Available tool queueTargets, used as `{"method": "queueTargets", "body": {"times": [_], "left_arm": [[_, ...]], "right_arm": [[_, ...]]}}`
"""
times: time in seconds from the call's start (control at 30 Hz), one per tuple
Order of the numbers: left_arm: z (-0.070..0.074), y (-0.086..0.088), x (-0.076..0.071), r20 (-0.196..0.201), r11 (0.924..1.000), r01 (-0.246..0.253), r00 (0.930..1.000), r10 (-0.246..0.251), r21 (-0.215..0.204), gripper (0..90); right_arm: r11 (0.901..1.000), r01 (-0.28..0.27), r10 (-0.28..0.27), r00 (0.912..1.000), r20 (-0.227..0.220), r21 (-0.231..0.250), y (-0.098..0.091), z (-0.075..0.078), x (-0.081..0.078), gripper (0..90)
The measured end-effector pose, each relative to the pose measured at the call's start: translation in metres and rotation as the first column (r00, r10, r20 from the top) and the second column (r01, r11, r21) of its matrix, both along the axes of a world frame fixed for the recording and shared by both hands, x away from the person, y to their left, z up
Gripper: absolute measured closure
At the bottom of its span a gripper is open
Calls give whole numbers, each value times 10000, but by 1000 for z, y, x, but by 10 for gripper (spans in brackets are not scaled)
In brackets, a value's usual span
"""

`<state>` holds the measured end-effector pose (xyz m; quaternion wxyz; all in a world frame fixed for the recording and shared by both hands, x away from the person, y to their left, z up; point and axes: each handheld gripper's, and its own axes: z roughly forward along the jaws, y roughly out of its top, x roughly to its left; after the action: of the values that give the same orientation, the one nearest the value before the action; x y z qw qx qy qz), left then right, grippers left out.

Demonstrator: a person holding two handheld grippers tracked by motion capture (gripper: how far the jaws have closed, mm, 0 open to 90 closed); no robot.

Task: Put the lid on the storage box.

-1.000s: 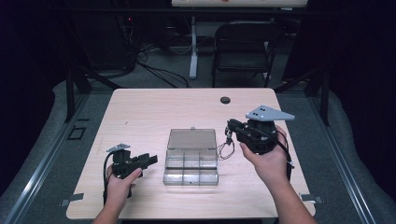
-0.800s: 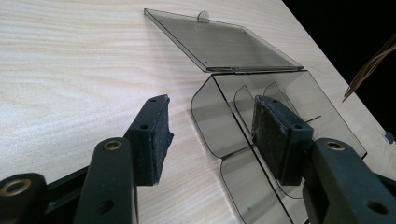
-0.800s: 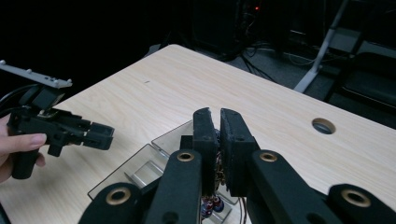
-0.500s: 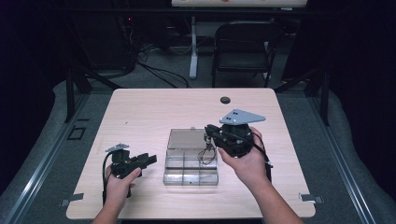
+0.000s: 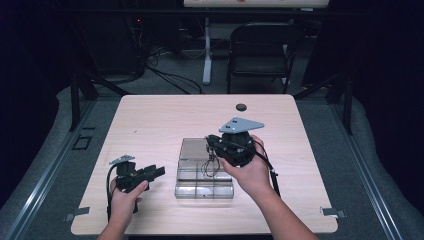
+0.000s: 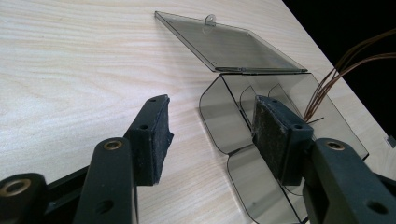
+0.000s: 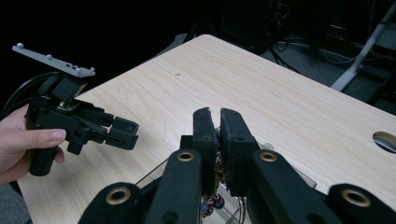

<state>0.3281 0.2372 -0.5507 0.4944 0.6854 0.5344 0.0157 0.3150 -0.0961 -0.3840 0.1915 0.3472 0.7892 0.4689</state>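
As wires (image 5: 210,166) dangle, their length hangs vertical.

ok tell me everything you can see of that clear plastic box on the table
The clear plastic box is a smoky, see-through organiser lying flat near the middle of the wooden table. Thin curved dividers split it into small compartments. Its hinged lid is swung fully open and lies flat on the table behind it, a small latch tab on its far edge. A bundle of thin brown wires hangs from the right tool down over the box. The left tool is beside it, jaws open, not touching.
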Motion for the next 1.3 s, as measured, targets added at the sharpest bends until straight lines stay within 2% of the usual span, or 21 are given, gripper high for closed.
{"method": "queueTargets", "body": {"times": [0.6, 1.3], "left_arm": [[-1, 4, -3, 0, 9999, -139, 9999, 139, 29, 469], [-1, 4, -2, -38, 10000, -59, 10000, 59, 33, 470]], "right_arm": [[9997, -216, 211, 9992, -330, -121, 15, -19, 8, 857], [9993, -189, 162, 9961, -867, -308, 15, -43, 13, 857]]}}
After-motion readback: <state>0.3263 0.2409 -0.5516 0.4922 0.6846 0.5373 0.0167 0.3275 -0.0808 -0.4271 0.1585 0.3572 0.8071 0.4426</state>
